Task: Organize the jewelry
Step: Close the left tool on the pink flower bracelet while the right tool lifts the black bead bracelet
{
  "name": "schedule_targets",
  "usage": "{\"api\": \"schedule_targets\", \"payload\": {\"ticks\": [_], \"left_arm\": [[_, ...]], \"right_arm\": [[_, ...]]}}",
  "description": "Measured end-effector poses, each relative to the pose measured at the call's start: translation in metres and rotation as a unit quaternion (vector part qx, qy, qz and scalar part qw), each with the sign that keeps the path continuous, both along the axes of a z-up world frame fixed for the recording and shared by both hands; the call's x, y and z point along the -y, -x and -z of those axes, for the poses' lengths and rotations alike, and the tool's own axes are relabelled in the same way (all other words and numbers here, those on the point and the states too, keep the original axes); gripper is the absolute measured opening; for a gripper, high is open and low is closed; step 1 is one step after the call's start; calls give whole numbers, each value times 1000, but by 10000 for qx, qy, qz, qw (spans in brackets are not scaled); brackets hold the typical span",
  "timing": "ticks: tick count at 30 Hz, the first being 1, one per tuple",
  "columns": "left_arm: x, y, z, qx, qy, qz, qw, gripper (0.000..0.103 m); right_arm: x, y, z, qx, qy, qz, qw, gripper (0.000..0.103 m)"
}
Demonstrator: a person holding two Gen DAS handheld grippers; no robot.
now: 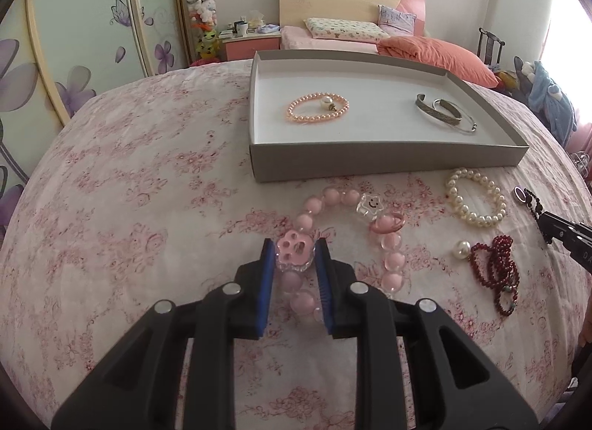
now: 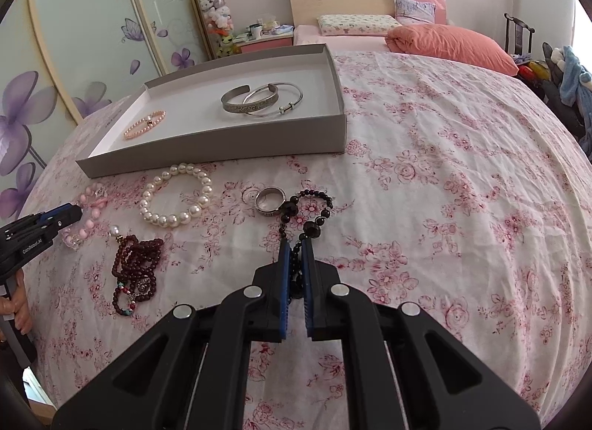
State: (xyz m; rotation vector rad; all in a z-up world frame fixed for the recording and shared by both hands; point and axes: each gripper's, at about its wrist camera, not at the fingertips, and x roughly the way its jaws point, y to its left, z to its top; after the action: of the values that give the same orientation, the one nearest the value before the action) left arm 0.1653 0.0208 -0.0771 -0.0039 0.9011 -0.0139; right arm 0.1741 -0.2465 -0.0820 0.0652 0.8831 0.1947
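My left gripper (image 1: 295,250) has its blue pads pressed on either side of the pink flower-shaped charm (image 1: 294,251) of the chunky pink bead bracelet (image 1: 392,263), which lies on the floral pink-and-white bedspread (image 1: 129,189). My right gripper (image 2: 295,249) is clamped tight on the black bead bracelet (image 2: 314,204), which lies on the same cloth beside a small silver ring (image 2: 271,200).

I judge both hands to be at the pick-up step: each has its piece gripped, neither lifted yet. Next I need to raise them clear of the cloth and carry them up to the shallow grey cardboard tray (image 1: 388,160), which sits just beyond the loose pieces, and set them on bare floor there, away from the peach pearl bracelet (image 1: 318,108) and the silver bangles (image 1: 444,112) already inside.

The pink bracelet's loop stretches from my left pads up toward the tray and curves round to the right, so its long axis runs roughly away from me. The black bracelet's loop likewise trails out ahead of my right pads toward the tray.

Still waiting on the bedspread are the white pearl bracelet (image 1: 475,200) and the dark red bead strand (image 1: 495,274).
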Motion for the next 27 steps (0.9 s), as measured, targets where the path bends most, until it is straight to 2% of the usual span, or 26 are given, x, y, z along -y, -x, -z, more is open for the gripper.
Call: {"api": "schedule_targets", "payload": {"ticks": [3,7,10,14,15,20,22,24,27], "left_arm": [[2,-1,0,-1,-63,11,10000,25],[8,-1,0,-15,-81,96,9999,37],[10,-2,0,-20,-96,103,9999,39],[9,-2,0,-22,-47,95,9999,39],[9,-2,0,-21,-46,92,9999,38],[5,-3,0,-9,7,9,10000,29],[3,-3,0,-5,48,-31,10000,24],[1,-2,0,-1,98,-53,9999,24],[1,-2,0,0,102,-53,9999,24]], "right_arm": [[-1,0,0,1,37,9,10000,8],[-1,-2,-1,-28,22,49,10000,9],[0,-4,-2,-47,39,124,9999,12],[5,-8,-3,-40,42,266,9996,29],[5,-9,-3,-36,40,284,9996,30],[5,-13,-1,-3,80,274,9996,30],[3,-13,0,46,114,248,9996,26],[3,-12,0,40,106,224,9997,20],[3,-11,0,36,81,247,9997,17]]}}
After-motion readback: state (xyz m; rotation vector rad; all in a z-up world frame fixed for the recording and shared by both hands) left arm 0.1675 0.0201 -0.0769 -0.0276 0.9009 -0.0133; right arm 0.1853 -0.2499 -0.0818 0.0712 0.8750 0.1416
